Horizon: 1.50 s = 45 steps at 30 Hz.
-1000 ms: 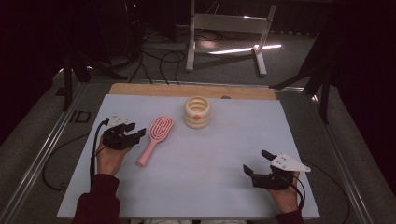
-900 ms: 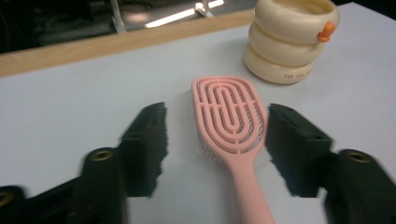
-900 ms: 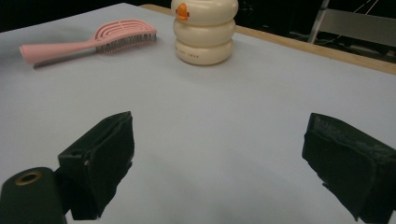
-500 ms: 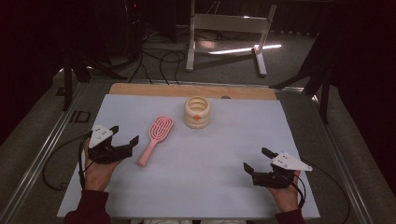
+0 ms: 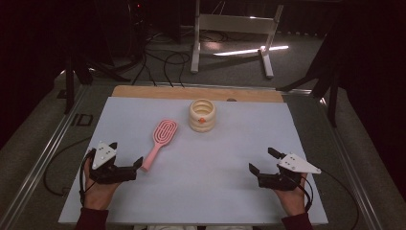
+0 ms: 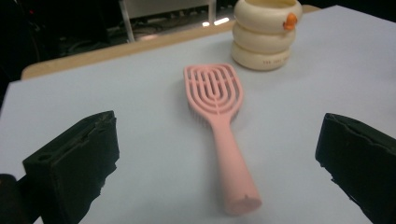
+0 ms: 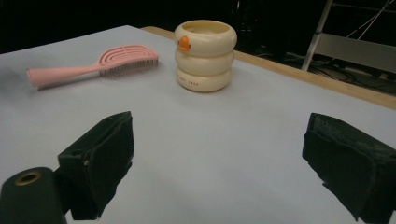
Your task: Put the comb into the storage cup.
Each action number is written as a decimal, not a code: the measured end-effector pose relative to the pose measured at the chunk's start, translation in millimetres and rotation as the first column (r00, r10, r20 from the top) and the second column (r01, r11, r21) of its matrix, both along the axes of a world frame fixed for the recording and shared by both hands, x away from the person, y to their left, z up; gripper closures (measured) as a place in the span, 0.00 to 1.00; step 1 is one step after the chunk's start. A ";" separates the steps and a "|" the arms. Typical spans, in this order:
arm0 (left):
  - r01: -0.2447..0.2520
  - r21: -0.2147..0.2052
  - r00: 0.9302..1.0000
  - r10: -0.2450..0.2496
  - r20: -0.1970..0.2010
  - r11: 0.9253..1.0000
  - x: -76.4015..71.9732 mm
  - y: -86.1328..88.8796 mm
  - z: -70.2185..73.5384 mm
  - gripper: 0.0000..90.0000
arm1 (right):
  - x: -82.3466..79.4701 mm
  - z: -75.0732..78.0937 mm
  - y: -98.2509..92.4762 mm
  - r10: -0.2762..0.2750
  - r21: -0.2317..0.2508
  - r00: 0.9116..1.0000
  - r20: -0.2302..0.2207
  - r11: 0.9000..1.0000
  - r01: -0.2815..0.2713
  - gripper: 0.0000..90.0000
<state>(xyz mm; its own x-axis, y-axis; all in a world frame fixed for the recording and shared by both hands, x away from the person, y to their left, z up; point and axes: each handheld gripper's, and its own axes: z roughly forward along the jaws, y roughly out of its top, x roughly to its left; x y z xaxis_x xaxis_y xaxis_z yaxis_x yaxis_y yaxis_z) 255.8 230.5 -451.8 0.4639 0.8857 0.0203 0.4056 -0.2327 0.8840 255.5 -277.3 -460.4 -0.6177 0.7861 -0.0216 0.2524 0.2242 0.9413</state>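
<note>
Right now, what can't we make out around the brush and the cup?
- Pink hairbrush: bristles face the mat in the left gripper view, hidden under its own head.
- Cream ringed cup: the inside is hidden by its rim in the right gripper view; the small print on its bottom ring is too small to read.
- Left tool: open, and whether a jaw tip touches the handle end can't be told in the high view.

The pink hairbrush (image 5: 160, 140) lies flat on the mat, bristles down, handle toward the person.
</note>
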 end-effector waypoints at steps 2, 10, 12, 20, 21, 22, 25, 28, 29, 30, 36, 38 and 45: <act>-0.005 -0.004 1.000 0.005 0.000 1.000 -2.2 2.4 -1.1 0.00 | -0.2 1.2 0.6 -0.001 -0.002 1.000 0.009 1.000 0.001 0.10; -0.023 -0.032 1.000 0.023 0.019 0.999 -6.0 10.9 -0.4 0.00 | -2.5 -2.6 2.3 -0.007 0.002 1.000 0.012 1.000 0.007 0.10; -0.017 -0.046 0.999 0.018 0.026 0.999 -6.9 12.1 0.2 0.00 | -3.1 -4.1 1.6 -0.011 -0.001 1.000 0.011 1.000 0.011 0.10; 0.007 -0.082 0.997 0.000 0.083 0.997 -11.5 13.9 5.0 0.00 | -4.5 -7.1 -0.6 -0.027 0.006 1.000 0.016 1.000 0.027 0.09; 0.008 -0.088 0.996 0.000 0.086 0.996 -11.9 14.3 5.0 0.00 | -4.5 -7.1 -0.7 -0.027 0.006 1.000 0.016 1.000 0.026 0.09; 0.007 -0.088 0.996 0.001 0.088 0.996 -11.9 14.6 5.0 0.00 | -4.5 -7.0 -0.8 -0.027 0.006 1.000 0.016 1.000 0.027 0.09; 0.003 -0.077 0.997 0.003 0.082 0.997 -8.9 13.7 5.8 0.00 | -4.3 -7.4 -1.2 -0.030 0.008 0.999 0.012 1.000 0.030 0.09; 0.010 -0.060 0.998 -0.006 0.066 0.998 -5.6 9.2 7.0 0.00 | -4.3 -8.0 -1.6 -0.035 0.012 0.999 0.006 0.999 0.035 0.09; 0.013 -0.056 0.998 -0.010 0.060 0.998 -4.8 8.0 7.1 0.00 | -4.6 -7.9 -1.7 -0.033 0.012 0.999 0.008 0.999 0.033 0.09; 0.018 -0.047 0.998 -0.016 0.053 0.999 -3.8 6.7 7.5 0.00 | -5.1 -7.5 -1.6 -0.034 0.015 0.999 0.006 0.999 0.034 0.09; 0.022 -0.024 1.000 -0.022 -0.003 0.999 5.4 -2.9 8.3 0.00 | -5.3 -7.4 -1.1 -0.036 0.016 0.999 0.007 0.999 0.036 0.09; 0.029 -0.015 0.999 -0.030 -0.039 0.999 10.5 -6.4 9.0 0.00 | -5.4 -7.5 -0.8 -0.036 0.011 0.999 0.008 0.999 0.036 0.09; 0.024 0.039 0.995 -0.020 -0.098 0.999 22.0 -16.7 9.3 0.00 | -5.1 -7.3 -1.5 -0.039 0.013 0.999 0.005 0.999 0.039 0.09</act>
